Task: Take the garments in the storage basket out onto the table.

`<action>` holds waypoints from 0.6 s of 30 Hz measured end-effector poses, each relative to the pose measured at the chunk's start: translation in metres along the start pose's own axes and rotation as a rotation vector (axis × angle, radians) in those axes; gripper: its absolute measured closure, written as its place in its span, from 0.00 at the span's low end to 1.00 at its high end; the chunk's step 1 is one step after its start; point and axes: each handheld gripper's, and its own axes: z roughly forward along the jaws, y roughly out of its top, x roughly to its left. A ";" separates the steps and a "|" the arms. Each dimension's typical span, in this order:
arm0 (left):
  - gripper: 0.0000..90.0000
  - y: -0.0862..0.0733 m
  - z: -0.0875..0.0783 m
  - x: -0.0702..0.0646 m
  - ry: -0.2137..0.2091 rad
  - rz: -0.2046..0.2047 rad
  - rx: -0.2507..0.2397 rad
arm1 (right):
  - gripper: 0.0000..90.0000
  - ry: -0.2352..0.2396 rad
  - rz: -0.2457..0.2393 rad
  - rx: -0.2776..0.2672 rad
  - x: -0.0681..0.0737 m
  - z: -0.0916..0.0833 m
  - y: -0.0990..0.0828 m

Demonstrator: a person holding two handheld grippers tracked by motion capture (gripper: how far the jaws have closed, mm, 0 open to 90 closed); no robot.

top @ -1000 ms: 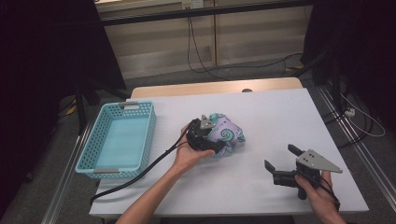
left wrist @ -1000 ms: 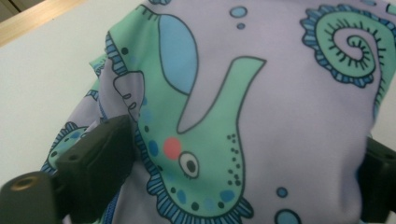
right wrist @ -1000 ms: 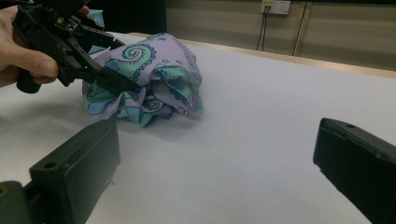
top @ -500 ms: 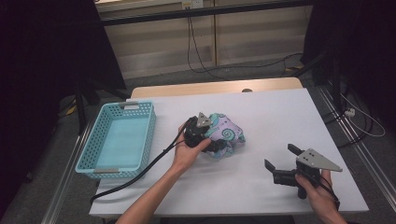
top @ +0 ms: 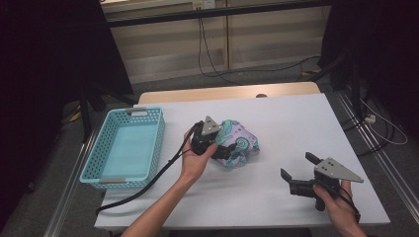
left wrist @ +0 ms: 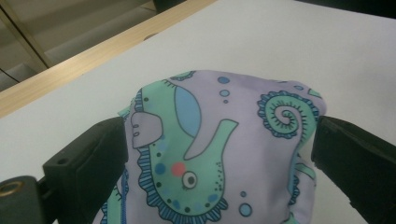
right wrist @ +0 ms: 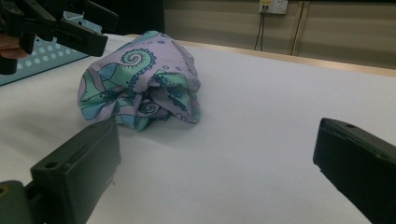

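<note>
A bunched cloth (top: 240,143) printed in lilac, green and blue lies at the middle of the white table (top: 296,123). My left gripper (top: 225,146) is held at its left end, open. In the left gripper view the cloth (left wrist: 210,140) fills the gap between the wide-apart jaws of the gripper (left wrist: 219,135), and both jaws meet its sides. My right gripper (top: 297,165) rests low near the table's front right, open and holding nothing. The right gripper view looks across bare table at the cloth (right wrist: 140,88) and at the left gripper (right wrist: 88,25) above its far end.
A light blue plastic basket (top: 97,153) stands at the table's left side with nothing in it, and its wall (right wrist: 37,60) shows behind the cloth. A black cable (top: 148,185) trails from the left gripper off the front edge. A wooden strip (top: 227,92) borders the far edge.
The left gripper has shifted slightly at the cloth's left end. The cloth and the right gripper have stayed where they were.
</note>
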 end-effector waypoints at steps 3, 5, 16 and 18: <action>0.05 0.001 -0.006 -0.003 -0.004 0.005 -0.017 | 0.01 -0.001 -0.004 -0.004 0.001 0.000 0.000; 0.05 0.001 -0.014 0.000 -0.023 -0.014 -0.041 | 0.01 -0.004 -0.004 -0.003 0.001 0.000 0.001; 0.05 -0.010 -0.043 0.011 0.048 -0.034 -0.059 | 0.01 -0.008 -0.004 -0.006 0.002 0.000 0.001; 0.04 -0.012 -0.049 0.011 0.062 -0.039 -0.078 | 0.01 -0.008 -0.005 -0.007 0.002 0.000 0.001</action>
